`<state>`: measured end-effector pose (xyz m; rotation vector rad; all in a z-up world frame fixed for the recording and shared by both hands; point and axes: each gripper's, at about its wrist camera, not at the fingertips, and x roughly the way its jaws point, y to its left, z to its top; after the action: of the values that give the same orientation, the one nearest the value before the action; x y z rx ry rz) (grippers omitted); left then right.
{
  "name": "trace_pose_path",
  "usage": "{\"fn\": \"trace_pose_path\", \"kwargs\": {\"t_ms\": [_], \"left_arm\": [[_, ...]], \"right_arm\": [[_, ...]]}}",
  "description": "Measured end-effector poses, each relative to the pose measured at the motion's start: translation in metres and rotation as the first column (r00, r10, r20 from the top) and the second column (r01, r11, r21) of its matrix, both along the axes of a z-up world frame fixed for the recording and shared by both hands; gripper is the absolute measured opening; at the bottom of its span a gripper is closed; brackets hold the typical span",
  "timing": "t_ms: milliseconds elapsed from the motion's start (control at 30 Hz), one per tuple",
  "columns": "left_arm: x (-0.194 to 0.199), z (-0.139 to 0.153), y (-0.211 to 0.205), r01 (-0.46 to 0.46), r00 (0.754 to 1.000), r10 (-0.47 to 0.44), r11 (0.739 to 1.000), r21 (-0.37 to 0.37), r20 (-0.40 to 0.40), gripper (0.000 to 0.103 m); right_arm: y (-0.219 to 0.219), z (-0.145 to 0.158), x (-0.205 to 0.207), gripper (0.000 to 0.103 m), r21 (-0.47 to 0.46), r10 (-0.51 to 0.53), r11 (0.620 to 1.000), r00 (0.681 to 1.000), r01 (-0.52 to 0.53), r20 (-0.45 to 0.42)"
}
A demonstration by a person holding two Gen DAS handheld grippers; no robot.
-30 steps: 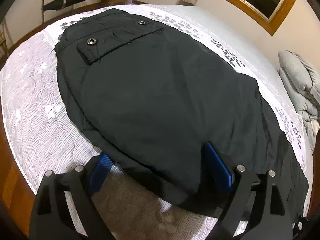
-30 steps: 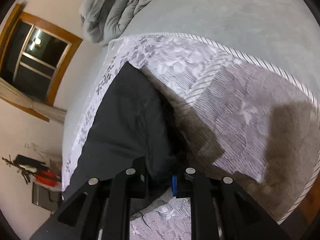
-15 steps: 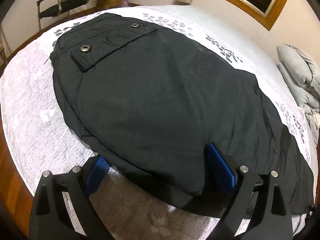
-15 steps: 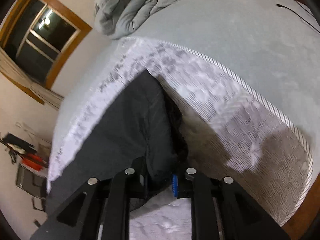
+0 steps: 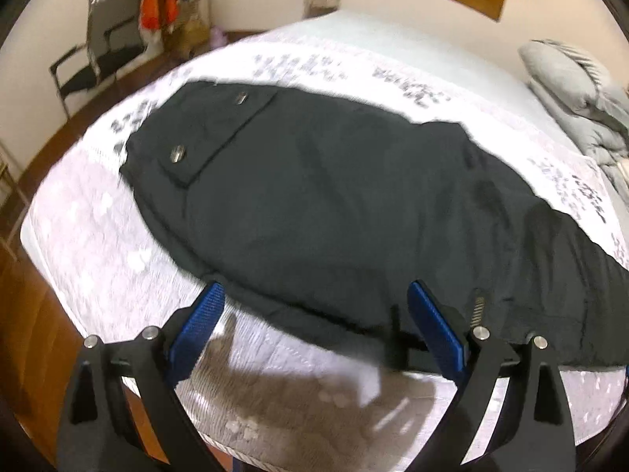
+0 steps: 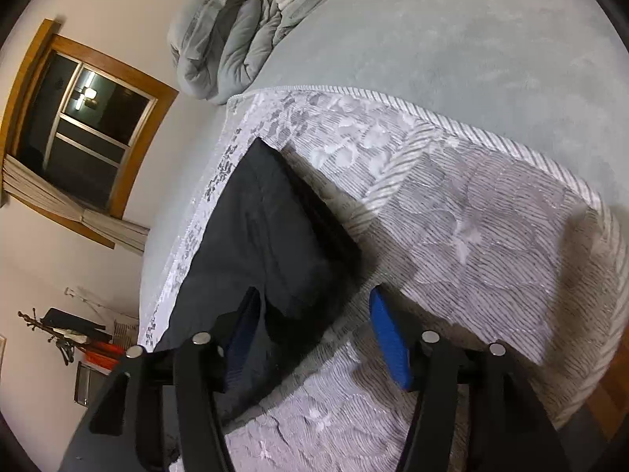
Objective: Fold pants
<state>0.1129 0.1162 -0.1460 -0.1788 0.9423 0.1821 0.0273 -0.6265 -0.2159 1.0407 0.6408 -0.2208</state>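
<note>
Black pants (image 5: 322, 196) lie flat along the white patterned mattress (image 5: 90, 244), folded lengthwise, with a snap pocket flap (image 5: 208, 133) at the far left. My left gripper (image 5: 314, 306) is open, its blue pads (image 5: 196, 322) wide apart just above the pants' near edge, holding nothing. In the right wrist view the leg end of the pants (image 6: 275, 244) lies on the mattress (image 6: 471, 216). My right gripper (image 6: 314, 318) is open, and the hem corner lies loose between its pads (image 6: 389, 342).
A grey duvet (image 6: 232, 35) is bunched at the far end of the pale bed sheet (image 6: 452, 39). A black chair (image 5: 98, 55) and hanging clothes stand by the wall. The mattress's near edge drops to a wooden floor (image 5: 27, 314).
My right gripper has opened and let go of the hem, which now lies on the mattress. My left gripper has pulled back and risen, so more of the pants shows.
</note>
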Motion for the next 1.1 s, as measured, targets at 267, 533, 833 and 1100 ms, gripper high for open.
{"fn": "trace_pose_path", "kwargs": {"t_ms": [267, 533, 833, 1100], "left_arm": [[0.021, 0.005, -0.013, 0.085, 0.996, -0.084, 0.994, -0.073, 0.006, 0.094], [0.031, -0.028, -0.006, 0.079, 0.994, -0.085, 0.992, -0.094, -0.062, 0.094], [0.029, -0.034, -0.011, 0.100, 0.993, -0.104, 0.993, -0.057, -0.061, 0.096], [0.027, -0.032, -0.009, 0.106, 0.993, -0.109, 0.992, -0.064, -0.051, 0.097]], "right_arm": [[0.001, -0.004, 0.035, 0.040, 0.063, 0.026, 0.998, 1.000, -0.027, 0.017], [0.016, 0.027, 0.031, 0.016, -0.078, 0.025, 0.997, 1.000, -0.025, -0.006], [0.018, 0.022, 0.033, 0.016, -0.082, 0.000, 0.997, 0.997, -0.006, -0.081], [0.022, 0.033, 0.041, 0.015, -0.107, -0.011, 0.994, 0.992, -0.003, -0.129]]}}
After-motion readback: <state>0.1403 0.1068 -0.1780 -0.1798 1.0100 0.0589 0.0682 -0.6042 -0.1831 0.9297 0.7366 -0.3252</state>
